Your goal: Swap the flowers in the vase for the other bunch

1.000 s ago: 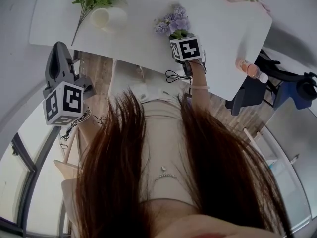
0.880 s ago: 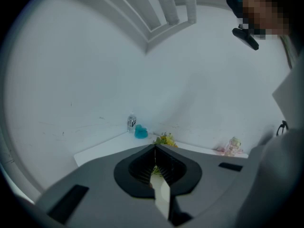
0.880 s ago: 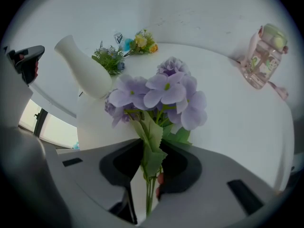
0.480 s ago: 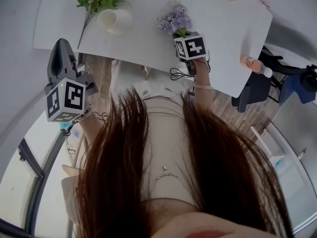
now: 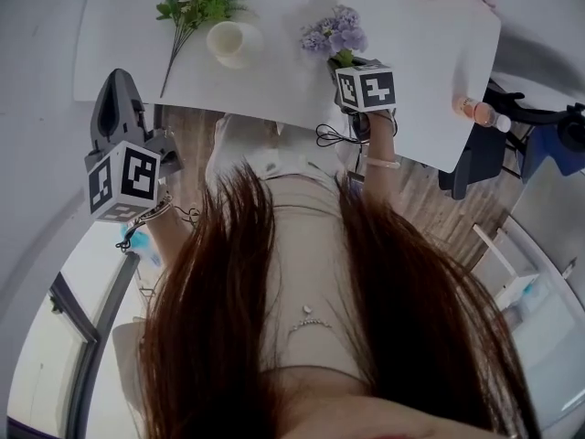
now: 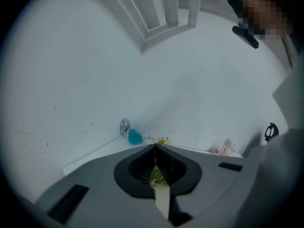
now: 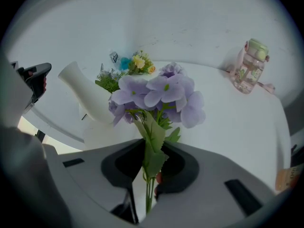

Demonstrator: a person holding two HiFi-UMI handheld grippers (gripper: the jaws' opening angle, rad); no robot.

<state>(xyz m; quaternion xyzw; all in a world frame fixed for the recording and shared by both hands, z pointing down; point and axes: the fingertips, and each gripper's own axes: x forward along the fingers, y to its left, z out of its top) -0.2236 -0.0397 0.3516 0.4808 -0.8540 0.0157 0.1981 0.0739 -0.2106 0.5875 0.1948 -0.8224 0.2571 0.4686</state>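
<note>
A bunch of purple flowers [image 7: 159, 94] stands upright in my right gripper [image 7: 151, 160], whose jaws are shut on its green stems. In the head view this bunch [image 5: 334, 35] hangs over the white table's [image 5: 274, 85] near edge. The white vase [image 5: 233, 42] stands just left of it with nothing in its mouth. Left of the vase, a bunch of green and yellow flowers [image 5: 196, 3] lies flat on the table. My left gripper [image 5: 117, 108] is shut and hovers off the table's left corner, holding nothing.
A pink drinking bottle [image 7: 249, 65] stands at the table's far right. An orange-capped bottle [image 5: 475, 112] sits by the right edge, with dark chairs [image 5: 548, 144] beyond. A water bottle [image 6: 124, 126] and a blue object [image 6: 135, 137] are at the far end.
The right gripper has risen a little with the purple bunch between its jaws. The left gripper has drifted slightly toward the table corner. The head camera has shifted.
</note>
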